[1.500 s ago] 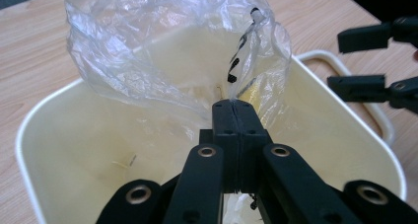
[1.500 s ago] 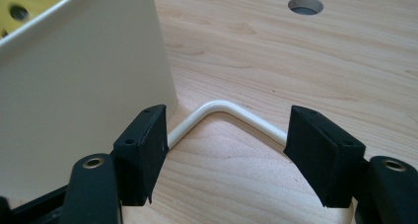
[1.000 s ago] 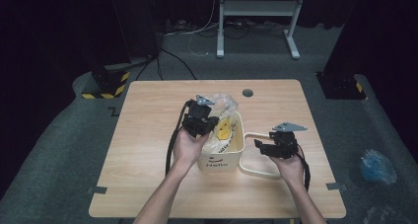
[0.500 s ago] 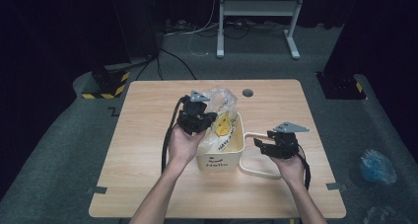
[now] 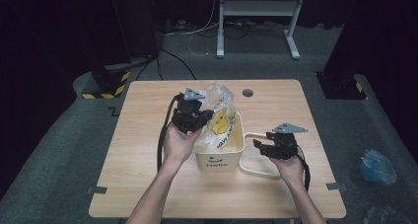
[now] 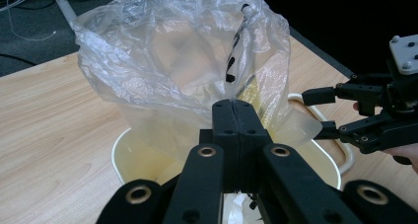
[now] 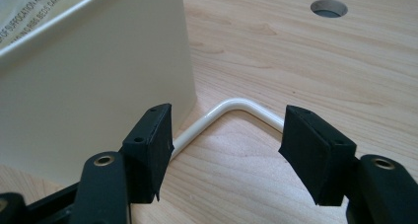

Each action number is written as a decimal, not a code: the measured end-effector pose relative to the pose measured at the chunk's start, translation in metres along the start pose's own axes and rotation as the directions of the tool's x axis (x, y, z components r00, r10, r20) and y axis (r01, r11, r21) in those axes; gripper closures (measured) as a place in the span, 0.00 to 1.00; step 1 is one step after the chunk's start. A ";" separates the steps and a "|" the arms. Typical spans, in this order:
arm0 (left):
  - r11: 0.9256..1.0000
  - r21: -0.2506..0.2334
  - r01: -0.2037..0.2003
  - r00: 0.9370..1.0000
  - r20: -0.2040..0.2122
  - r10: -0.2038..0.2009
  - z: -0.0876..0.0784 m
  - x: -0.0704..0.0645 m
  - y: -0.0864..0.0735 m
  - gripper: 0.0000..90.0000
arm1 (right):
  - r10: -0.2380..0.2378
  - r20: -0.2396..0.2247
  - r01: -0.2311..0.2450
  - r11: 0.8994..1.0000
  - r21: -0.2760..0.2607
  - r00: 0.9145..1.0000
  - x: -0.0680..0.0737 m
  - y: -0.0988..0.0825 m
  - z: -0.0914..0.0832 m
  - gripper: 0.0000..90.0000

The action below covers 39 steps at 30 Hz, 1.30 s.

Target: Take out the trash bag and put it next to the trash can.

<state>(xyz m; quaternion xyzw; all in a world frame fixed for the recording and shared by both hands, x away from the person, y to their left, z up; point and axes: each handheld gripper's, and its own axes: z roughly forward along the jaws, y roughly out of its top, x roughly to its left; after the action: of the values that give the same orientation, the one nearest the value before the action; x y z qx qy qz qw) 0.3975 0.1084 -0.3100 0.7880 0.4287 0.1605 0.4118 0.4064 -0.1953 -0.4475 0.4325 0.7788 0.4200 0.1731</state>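
The left gripper (image 6: 234, 116) has its fingers clenched on a fold of the clear plastic bag (image 6: 172, 66), which billows above the cream bin (image 5: 220, 157). In the high view that gripper (image 5: 203, 118) sits at about ten o'clock from the bin, and the bag (image 5: 219, 113) rises from the bin's far end. The bin stands near the middle of the wooden bench (image 5: 148, 115), and its thin handle (image 7: 231, 108) lies flat on the wood at three o'clock from it. The right gripper (image 7: 226, 145) hovers over the handle with its fingers released, having just been closing slightly, one finger (image 7: 150, 145) beside the bin's wall.
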 end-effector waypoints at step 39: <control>1.000 0.001 0.013 1.000 0.015 -0.013 0.003 0.004 0.002 0.99 | -0.189 -0.125 0.175 0.978 -0.111 0.974 0.049 0.073 -0.022 0.42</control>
<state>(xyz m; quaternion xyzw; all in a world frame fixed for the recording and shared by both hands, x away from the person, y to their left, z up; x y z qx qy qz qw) 0.4026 0.1093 -0.3101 0.7866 0.4308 0.1518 0.4155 0.4030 -0.1468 -0.3711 0.3207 0.8033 0.4689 0.1791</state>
